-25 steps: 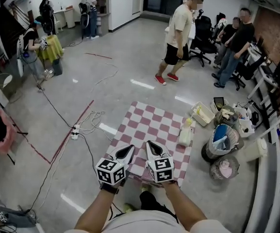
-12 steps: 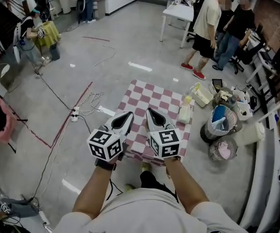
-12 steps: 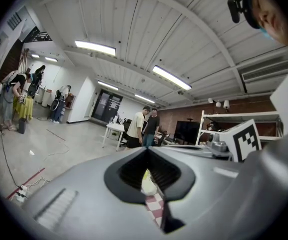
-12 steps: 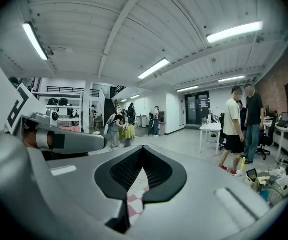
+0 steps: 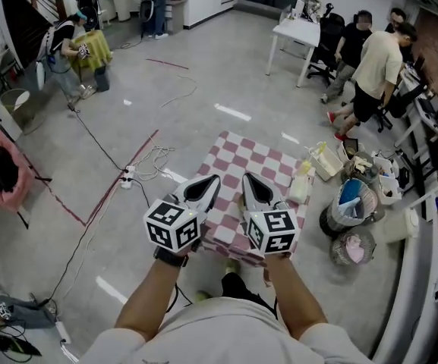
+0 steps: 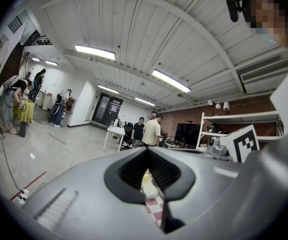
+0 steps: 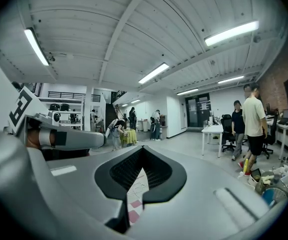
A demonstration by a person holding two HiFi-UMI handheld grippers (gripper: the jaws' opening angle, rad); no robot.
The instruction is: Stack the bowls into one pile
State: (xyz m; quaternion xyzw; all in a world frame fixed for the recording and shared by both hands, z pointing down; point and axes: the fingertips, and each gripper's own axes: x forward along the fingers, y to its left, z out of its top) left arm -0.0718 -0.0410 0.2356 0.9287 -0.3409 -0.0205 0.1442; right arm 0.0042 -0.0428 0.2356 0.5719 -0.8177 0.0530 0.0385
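Observation:
No bowl shows in any view. A pink-and-white checkered cloth (image 5: 258, 164) lies on the grey floor in front of me. My left gripper (image 5: 209, 182) and right gripper (image 5: 250, 182) are held side by side above its near edge, both shut and holding nothing. In the left gripper view the left gripper (image 6: 146, 153) points level across the room, and a strip of the cloth (image 6: 155, 207) and a yellow bottle (image 6: 146, 181) show through the gap behind its tips. The right gripper (image 7: 143, 150) points the same way, with a strip of the cloth (image 7: 136, 204) showing below it.
A yellow bottle (image 5: 300, 180) stands at the cloth's right edge. A white basket (image 5: 326, 161), a bin (image 5: 348, 212) and a pink round thing (image 5: 352, 246) crowd the right side. Cables (image 5: 147, 162) trail on the left. A white table (image 5: 297, 33) and people (image 5: 375, 61) are farther back.
Both grippers stay shut and have lifted a little over the cloth's near edge. My view has swung, and the person in the pale shirt has walked to the right.

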